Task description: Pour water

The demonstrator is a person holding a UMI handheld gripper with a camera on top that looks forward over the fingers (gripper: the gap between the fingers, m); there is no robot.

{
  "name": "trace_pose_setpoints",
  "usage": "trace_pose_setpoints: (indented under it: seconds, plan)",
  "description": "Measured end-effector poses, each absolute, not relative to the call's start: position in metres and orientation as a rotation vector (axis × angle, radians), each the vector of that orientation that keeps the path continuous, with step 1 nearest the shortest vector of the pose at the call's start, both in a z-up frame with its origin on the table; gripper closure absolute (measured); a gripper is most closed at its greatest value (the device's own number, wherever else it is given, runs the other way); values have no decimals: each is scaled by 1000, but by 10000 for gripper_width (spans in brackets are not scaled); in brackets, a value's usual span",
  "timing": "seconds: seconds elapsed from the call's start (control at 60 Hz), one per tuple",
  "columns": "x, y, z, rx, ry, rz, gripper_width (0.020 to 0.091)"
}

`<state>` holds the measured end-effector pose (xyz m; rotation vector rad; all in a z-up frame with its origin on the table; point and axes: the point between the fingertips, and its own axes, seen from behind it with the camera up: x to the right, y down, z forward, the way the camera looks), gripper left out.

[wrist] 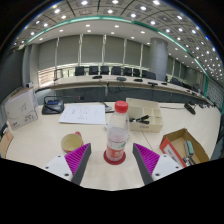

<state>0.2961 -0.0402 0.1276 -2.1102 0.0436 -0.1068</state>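
**A:** We start with the biggest thing: the long pale wooden table, which runs away from us toward a far row of dark office chairs. What stands on it?

**B:** In the far middle we see a flat white sheet of paper, and right of it a clear plastic tray with dark items inside. On the far left there is a white box-like object with a small black thing beside it. Near right sits an open brown cardboard box holding tools we cannot make out.

**A:** And the things we need for pouring?

**B:** The clear plastic water bottle with a red cap stands upright, long axis vertical, cap on. It sits dead ahead of our gripper, base between the two fingertips, and looks slightly farther than them. To its near left stands a small pale paper cup, just beside the left finger.

**A:** What are the fingers doing?

**B:** They are spread wide. We see the purple pads angled outward, with table showing on either side of the bottle, so nothing is gripped.

**A:** So the move ahead turns on what?

**B:** We judge it is a straight push forward, then a close on the bottle's body. The cup lies left of the bottle, so the later tilt would go leftward. The cap looks unopened, which may hinder pouring.
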Motion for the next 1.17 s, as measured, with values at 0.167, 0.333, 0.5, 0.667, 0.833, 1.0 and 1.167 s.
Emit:
trace_pose_setpoints:
  seconds: [0.167, 0.333, 0.5, 0.667, 0.833, 1.0, 1.167]
  plan:
    - [261, -123, 162, -2199, 97, -120, 244]
    - [225, -201, 191, -2248, 98, -125, 247]
    - [194, -258, 217, -2255, 84, -117, 244]
    - [175, -291, 236, -2249, 63, -151, 246]
    - [161, -307, 245, -2234, 46, -140, 244]
    - [153, -314, 250, -2226, 51, -120, 245]
    - [157, -315, 253, -2208, 35, -150, 242]
